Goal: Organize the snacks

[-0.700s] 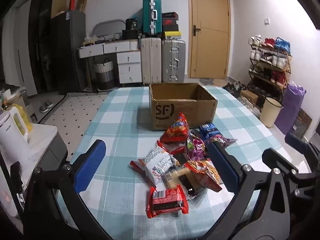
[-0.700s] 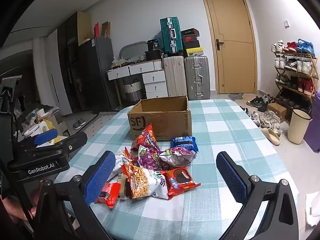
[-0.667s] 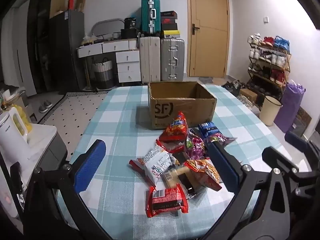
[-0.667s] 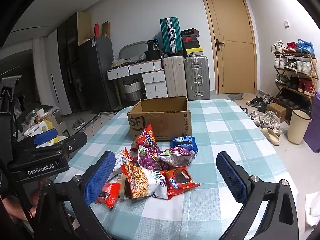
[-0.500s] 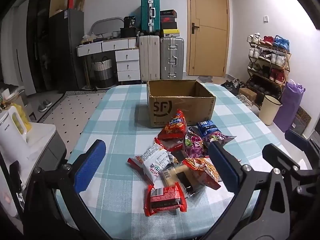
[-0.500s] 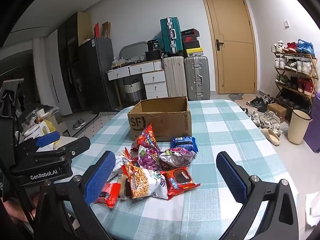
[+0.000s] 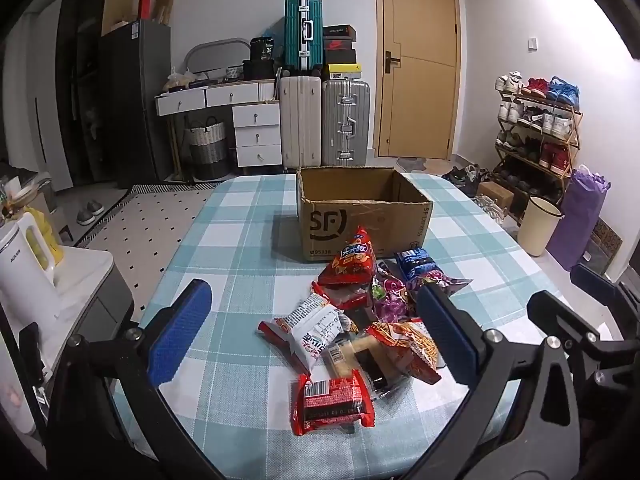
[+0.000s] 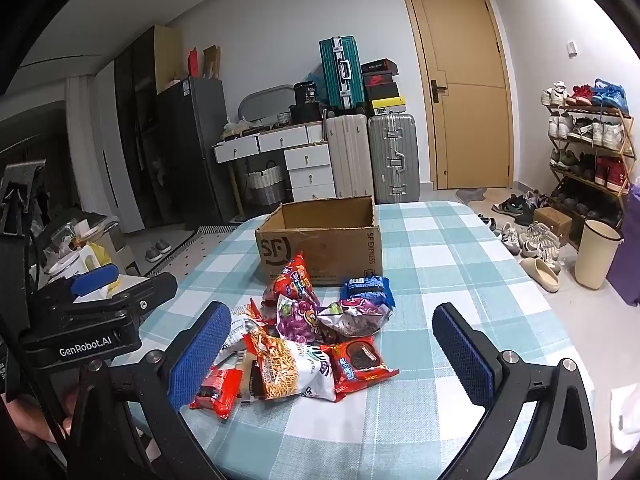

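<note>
Snacks: a pile of snack packs lay on the table, in front of the box and just beside it.
Box: a brown cardboard box stood open on top, farther back on the table. I could not see its floor, so I could not tell if anything was in it.
Table: it had a blue and white check cloth.
Red pointy bag: a red bag stood at the back of the pile, leaning on the box front.
Blue pack: a blue pack lay just right of the red pointy bag.
Purple bag: a purple bag lay in the middle of the pile.
Noodle bag: an orange and white bag lay near the front.
Cookie pack: a red pack with a dark round cookie on it lay at the right front of the pile.
Near red pack: a flat red pack lay closest to the table edge, seen best from the left camera.
Left gripper: the left gripper was spread wide with nothing in it. It hung above the table, with the pile showing between its blue pads.
Right gripper: the right gripper was spread wide too and held nothing. The pile showed between its pads.
Side by side: the left gripper's black body showed at the left of the right camera view.
</note>
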Demonstrator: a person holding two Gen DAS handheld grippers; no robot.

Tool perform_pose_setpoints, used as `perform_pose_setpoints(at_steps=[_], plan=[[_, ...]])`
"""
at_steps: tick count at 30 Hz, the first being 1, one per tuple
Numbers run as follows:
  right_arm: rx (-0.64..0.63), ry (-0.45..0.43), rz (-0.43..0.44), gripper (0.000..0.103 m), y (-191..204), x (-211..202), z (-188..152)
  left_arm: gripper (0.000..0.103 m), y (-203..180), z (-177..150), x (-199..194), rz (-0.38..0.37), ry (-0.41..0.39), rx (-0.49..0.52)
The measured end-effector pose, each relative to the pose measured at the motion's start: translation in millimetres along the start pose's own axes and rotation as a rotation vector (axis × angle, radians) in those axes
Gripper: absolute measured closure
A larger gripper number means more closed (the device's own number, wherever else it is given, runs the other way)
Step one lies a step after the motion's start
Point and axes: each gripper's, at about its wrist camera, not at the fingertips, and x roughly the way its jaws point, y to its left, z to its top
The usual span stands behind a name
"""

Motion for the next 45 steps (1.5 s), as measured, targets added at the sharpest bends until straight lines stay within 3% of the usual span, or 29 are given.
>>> perform_pose_setpoints(at_steps=[45], plan=[[0.013, 0.003, -0.007, 0.000, -0.4, -2.0, -4.5, 0.001, -0.4, -2.8, -10.8, 0.008, -0.009, 0.004]])
